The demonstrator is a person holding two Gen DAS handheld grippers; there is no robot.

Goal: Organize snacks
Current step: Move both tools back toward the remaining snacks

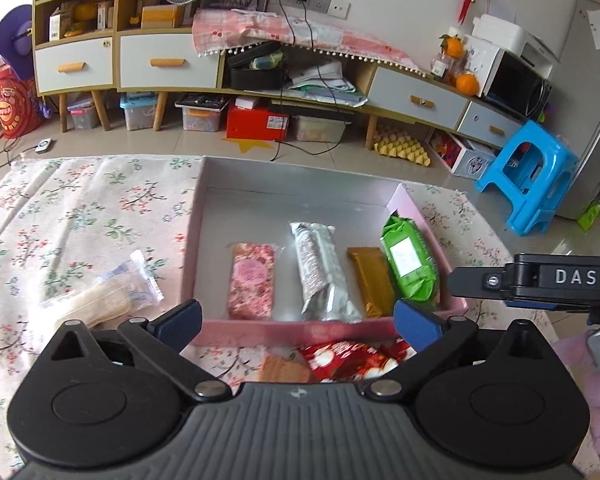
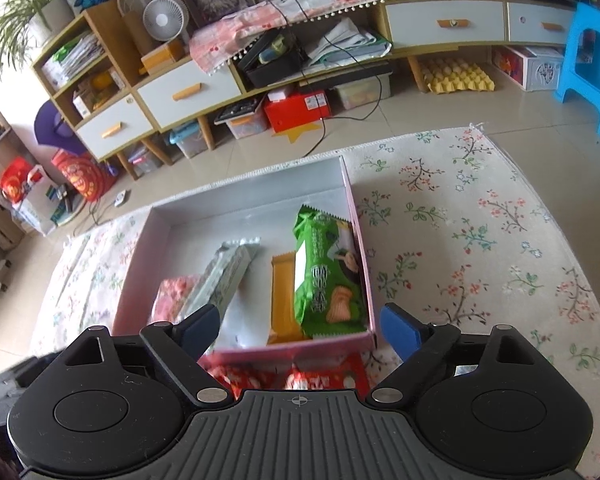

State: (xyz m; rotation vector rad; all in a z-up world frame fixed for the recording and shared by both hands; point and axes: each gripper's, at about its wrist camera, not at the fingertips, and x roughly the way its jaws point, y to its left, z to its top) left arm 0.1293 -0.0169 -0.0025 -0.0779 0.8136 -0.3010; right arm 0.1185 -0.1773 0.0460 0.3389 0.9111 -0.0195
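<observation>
Left wrist view | shallow pink cardboard box, 12 o'clock: pink, silver, gold, green snack packets inside | red packet, 6 o'clock, outside | left gripper fingers wide, empty | right gripper fingers wide, empty

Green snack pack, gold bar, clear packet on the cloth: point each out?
green snack pack [image 2: 324,276]: right wrist view, front face.
gold bar [image 1: 370,282]: left wrist view, mid wrapper.
clear packet [image 1: 108,294]: left wrist view, middle.

Two handheld grippers, black bodies with blue pads

Left gripper, right gripper: ribbed grey housing, round black hubs, silver screws, white "DAS" lettering.
</observation>
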